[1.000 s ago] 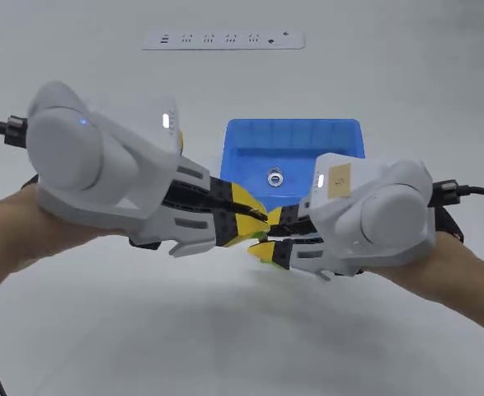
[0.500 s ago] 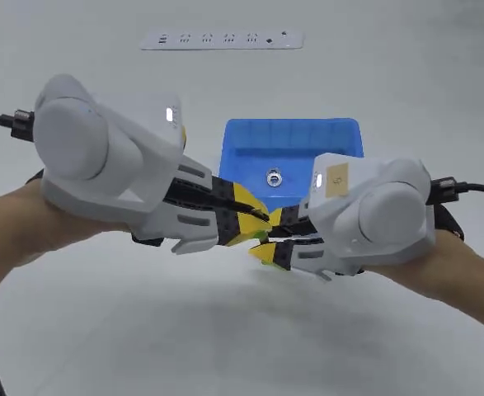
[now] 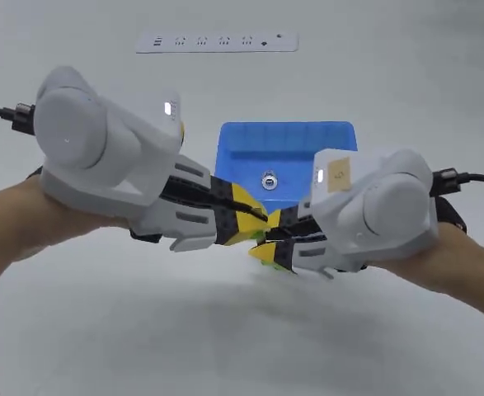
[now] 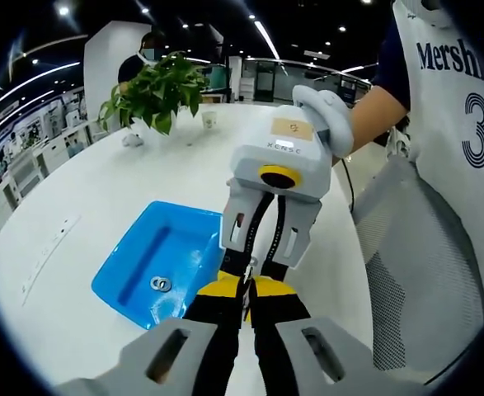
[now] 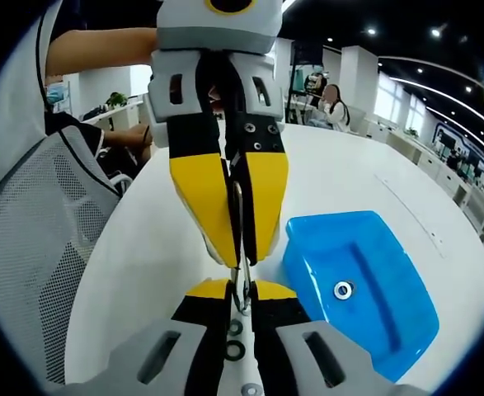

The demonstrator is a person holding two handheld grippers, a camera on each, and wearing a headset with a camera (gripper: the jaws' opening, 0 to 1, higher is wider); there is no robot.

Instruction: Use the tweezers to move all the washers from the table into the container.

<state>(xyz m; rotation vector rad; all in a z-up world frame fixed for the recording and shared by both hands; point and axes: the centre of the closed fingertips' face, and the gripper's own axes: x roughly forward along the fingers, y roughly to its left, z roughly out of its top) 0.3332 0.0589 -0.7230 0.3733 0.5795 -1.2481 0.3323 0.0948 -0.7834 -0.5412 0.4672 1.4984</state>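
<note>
Steel washer (image 3: 269,181) just beyond left tongs (image 3: 263,219)

1. Container (image 3: 287,148): bright blue.
2. Washer (image 3: 269,180): shiny silver.
3. Left tongs (image 3: 258,219) and right tongs (image 3: 266,246): white bodies, with yellow-and-black jaws.
4. Tweezers (image 5: 238,247): silver metal.
5. Surface (image 3: 225,330): plain white.
6. Far power strip (image 3: 217,41): white.
</note>
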